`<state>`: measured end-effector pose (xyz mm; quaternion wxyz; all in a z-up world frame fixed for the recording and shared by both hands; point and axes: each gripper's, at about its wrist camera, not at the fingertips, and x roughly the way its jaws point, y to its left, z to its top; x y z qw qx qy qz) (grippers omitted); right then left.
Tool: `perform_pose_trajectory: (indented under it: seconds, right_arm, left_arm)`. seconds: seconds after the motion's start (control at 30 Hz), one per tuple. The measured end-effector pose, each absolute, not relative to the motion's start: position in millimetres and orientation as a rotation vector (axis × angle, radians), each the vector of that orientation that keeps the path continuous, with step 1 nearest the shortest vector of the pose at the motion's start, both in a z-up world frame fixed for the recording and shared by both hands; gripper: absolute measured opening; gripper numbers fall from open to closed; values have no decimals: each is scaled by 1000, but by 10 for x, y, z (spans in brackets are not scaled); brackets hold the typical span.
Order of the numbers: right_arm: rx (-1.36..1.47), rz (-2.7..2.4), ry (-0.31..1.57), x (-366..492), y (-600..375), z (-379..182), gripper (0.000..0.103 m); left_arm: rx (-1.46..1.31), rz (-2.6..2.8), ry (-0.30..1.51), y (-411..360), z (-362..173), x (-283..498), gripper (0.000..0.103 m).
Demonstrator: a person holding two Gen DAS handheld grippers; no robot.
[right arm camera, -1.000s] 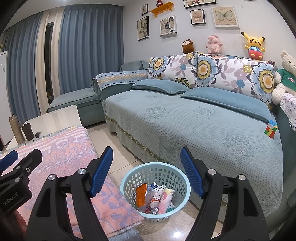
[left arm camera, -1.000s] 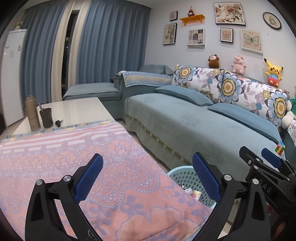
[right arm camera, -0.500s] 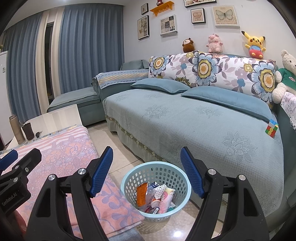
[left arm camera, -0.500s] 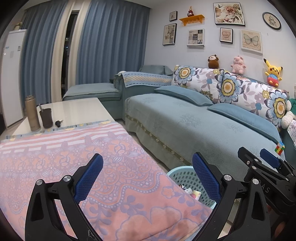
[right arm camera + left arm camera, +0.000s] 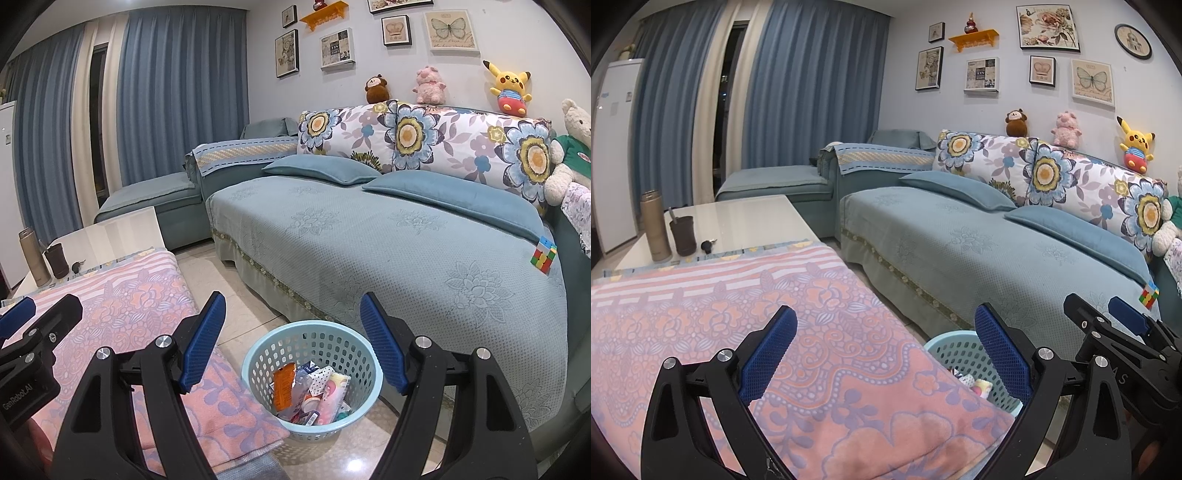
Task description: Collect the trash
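Two hand-held grippers are in view, both with jaws spread wide and nothing between them: the left hand-held gripper hovers over the pink flowered cloth that covers the near part of the desk, and the right hand-held gripper hangs above one light blue basket standing on the tiled floor between the desk and the sofa. The trash lies inside that basket, a mixed heap of wrappers with one orange packet upright at its left side. On the bare far end of the desk stand one metal flask and one dark cup, close together, with a small dark item just beside the cup. The sofa carries two blue pillows, three flowered back cushions and one colour cube. Three small plush toys sit along its top, and one larger bear leans at the right end.
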<state>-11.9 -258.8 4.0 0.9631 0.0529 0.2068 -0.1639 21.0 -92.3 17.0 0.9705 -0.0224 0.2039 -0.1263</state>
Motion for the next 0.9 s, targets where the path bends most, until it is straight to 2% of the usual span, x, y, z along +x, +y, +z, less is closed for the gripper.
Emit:
perform_pose_trajectory:
  seconds: [0.9]
  right_arm:
    - [106,-333,420,-117,-2581,44,71]
  left_arm:
    - [-11,-251,398,-930,179,191,94]
